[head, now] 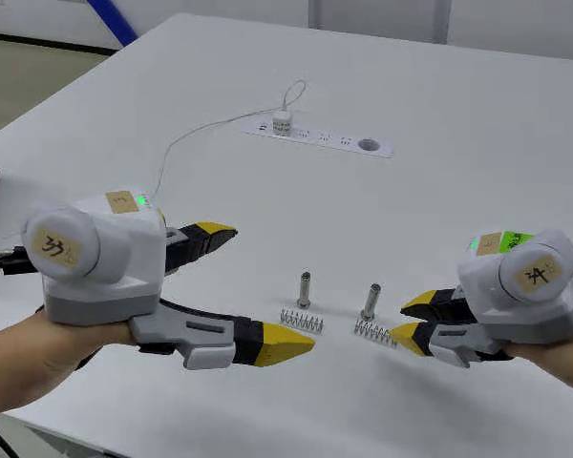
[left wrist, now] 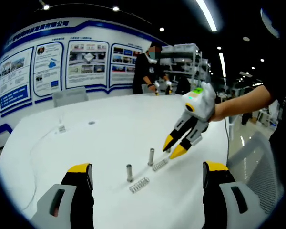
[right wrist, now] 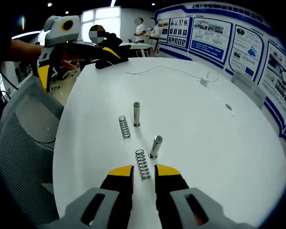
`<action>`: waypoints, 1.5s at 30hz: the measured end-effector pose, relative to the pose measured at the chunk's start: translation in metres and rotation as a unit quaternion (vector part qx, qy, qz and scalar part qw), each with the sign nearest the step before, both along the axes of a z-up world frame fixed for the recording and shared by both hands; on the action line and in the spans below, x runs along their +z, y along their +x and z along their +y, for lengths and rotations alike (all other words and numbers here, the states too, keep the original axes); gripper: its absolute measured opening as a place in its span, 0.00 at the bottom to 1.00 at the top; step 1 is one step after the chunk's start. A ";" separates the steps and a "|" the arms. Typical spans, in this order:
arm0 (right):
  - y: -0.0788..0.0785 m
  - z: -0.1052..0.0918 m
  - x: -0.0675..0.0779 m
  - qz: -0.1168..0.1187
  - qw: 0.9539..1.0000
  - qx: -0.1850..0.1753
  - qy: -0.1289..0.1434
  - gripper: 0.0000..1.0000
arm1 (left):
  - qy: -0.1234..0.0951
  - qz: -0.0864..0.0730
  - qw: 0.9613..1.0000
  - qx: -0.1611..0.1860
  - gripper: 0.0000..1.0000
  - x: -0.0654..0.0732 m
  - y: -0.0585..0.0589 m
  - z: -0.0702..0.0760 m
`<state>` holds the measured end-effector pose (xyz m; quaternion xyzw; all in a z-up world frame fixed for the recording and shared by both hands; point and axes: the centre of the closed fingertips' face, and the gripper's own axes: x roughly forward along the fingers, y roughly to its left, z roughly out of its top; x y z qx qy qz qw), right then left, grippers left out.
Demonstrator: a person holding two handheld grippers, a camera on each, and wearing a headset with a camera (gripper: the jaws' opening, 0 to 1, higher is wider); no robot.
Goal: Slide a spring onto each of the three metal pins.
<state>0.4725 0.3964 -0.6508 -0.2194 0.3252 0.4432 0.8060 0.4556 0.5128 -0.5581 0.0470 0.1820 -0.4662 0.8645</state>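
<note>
Two metal pins stand upright on the white table (head: 439, 105), the first pin (head: 305, 289) and the second pin (head: 371, 301). The first spring (head: 301, 321) and second spring (head: 372, 332) each lie flat just beside a pin's foot.

My right gripper (head: 401, 320) is at the second spring with its jaws a narrow gap apart, clasping nothing. Its own view shows that spring's end right at the tips. My left gripper (head: 270, 286) hangs released, jaws wide, beside the first pin.

The head view takes in a power strip (head: 320, 138), and the right gripper view a mesh chair (right wrist: 24, 143).
</note>
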 end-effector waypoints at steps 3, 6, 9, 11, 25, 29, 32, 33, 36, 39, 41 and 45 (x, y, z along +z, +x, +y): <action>0.001 0.001 -0.008 0.005 1.000 0.000 -0.009 0.18 | 0.010 -0.006 1.000 -0.003 0.98 -0.002 0.001 0.000; 0.002 0.003 -0.015 0.011 1.000 0.005 -0.018 0.18 | 0.015 -0.016 1.000 -0.006 0.99 -0.004 0.003 -0.001; 0.003 0.002 -0.023 0.010 0.999 0.012 -0.040 0.18 | 0.021 -0.011 1.000 -0.007 0.98 -0.010 0.004 -0.003; 0.003 0.002 -0.026 0.015 0.999 0.014 -0.041 0.18 | 0.016 -0.004 1.000 -0.009 0.97 -0.012 0.002 -0.005; -0.001 0.004 -0.038 0.036 0.998 0.029 -0.046 0.15 | -0.011 0.009 1.000 0.002 0.94 -0.016 0.003 -0.006; 0.000 0.005 -0.037 0.039 0.998 0.027 -0.035 0.14 | -0.007 0.008 1.000 -0.001 0.94 -0.016 0.002 -0.005; 0.000 0.006 -0.037 0.042 0.998 0.024 -0.030 0.12 | -0.007 0.010 1.000 0.001 0.94 -0.017 0.002 -0.004; 0.000 0.006 -0.037 0.041 0.998 0.023 -0.030 0.12 | -0.006 0.009 1.000 0.002 0.94 -0.017 0.002 -0.004; -0.001 0.006 -0.037 0.040 0.998 0.024 -0.031 0.12 | -0.004 0.009 1.000 0.002 0.94 -0.017 0.002 -0.005; -0.001 0.005 -0.036 0.026 0.998 0.033 -0.048 0.11 | -0.020 0.010 1.000 0.001 0.94 -0.011 0.003 -0.008; -0.001 0.004 -0.035 0.018 0.997 0.040 -0.063 0.11 | -0.015 0.008 1.000 -0.004 0.93 -0.009 0.002 -0.010; -0.005 0.004 -0.027 0.019 0.998 0.038 -0.046 0.11 | -0.003 0.004 1.000 -0.021 0.91 -0.010 -0.001 -0.013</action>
